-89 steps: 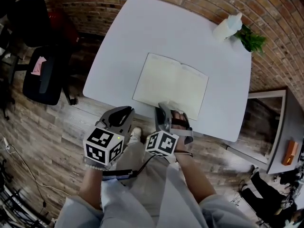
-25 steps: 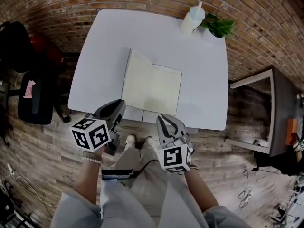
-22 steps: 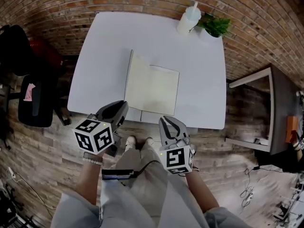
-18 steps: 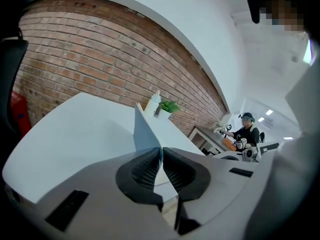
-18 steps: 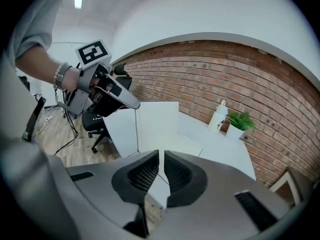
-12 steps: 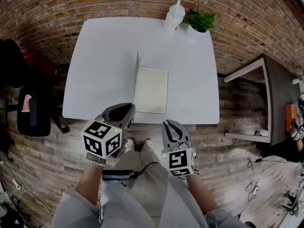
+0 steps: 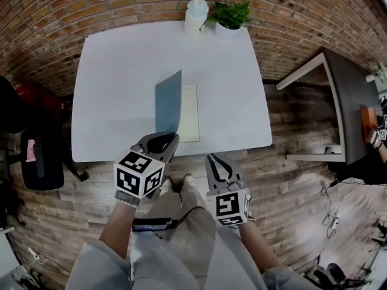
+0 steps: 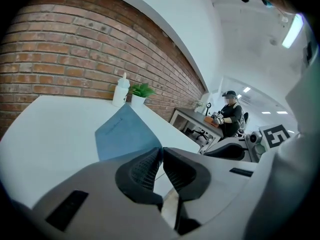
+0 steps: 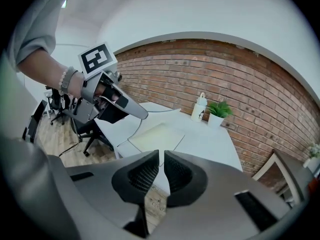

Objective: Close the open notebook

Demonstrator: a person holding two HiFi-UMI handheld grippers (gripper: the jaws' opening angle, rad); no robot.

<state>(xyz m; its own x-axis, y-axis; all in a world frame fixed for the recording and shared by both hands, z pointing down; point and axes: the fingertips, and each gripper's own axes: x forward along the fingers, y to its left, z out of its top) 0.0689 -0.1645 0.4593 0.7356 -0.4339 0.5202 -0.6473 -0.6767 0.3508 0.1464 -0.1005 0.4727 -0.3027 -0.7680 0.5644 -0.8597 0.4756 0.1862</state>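
The notebook lies near the front edge of the white table. Its blue cover stands up and leans over the cream right page. My left gripper is at the cover's near edge, jaws shut on the cover's corner. In the left gripper view the blue cover runs down into the tips of the left gripper. My right gripper hangs off the table's front edge, to the right, shut and empty. In the right gripper view the right gripper points at the cream page, with the left gripper above the page's left side.
A white squeeze bottle and a small green plant stand at the table's far edge against the brick wall. A dark side desk is to the right, office chairs to the left. A person sits far off.
The notebook's left leaf has swung up from flat and over toward the right page, showing its blue outside. My left gripper moved right with it; the right gripper shifted slightly.
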